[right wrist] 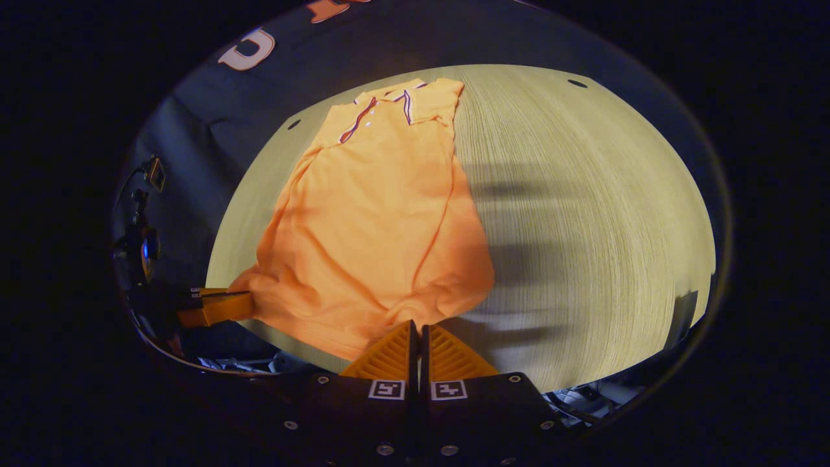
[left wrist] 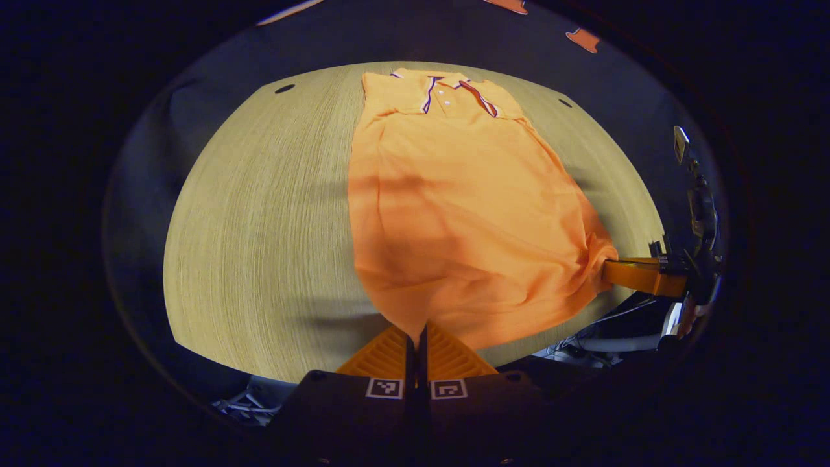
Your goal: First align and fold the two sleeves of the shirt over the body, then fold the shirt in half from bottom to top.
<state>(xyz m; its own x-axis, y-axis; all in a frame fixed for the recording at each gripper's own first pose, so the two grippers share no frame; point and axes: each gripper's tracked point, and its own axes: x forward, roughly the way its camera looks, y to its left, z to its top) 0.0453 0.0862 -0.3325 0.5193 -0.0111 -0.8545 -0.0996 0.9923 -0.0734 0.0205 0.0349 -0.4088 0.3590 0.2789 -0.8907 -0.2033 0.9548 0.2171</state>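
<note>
- Shirt [left wrist: 454, 214] lies flat on the wooden table [left wrist: 259, 227], collar [left wrist: 447, 91] at the far end, hem at the near edge by both grippers. Long axis runs straight away from the fingers, near to far.
- Sleeves look already folded in over the body; outline is a narrow strip w/ no sleeve sticking out. So my read: sleeve step done, bottom-to-top fold is the step in hand.
- Left gripper [left wrist: 418, 334] has its fingers closed tight w/ the hem's near-left corner pinched between them; cloth bunches up right at the tips.
- Right gripper [right wrist: 418, 331] same story on the other corner: fingers together, hem fabric caught between, a small pucker where it bites.
- In the left gripper view the right gripper shows off to the right, at the hem corner, cloth gathered into it. In the right gripper view the left one sits at the left edge, likewise on its corner.
- Key relation: both corners held level at the near edge, collar dead ahead of both. Neither hand is clearly nearer the collar.
- Next move prob. calls for lifting both corners together and carrying them forward along that axis to the collar, keeping them level so the hem lands square.
- Risk: folded sleeves may slip out if one side leads.
</note>
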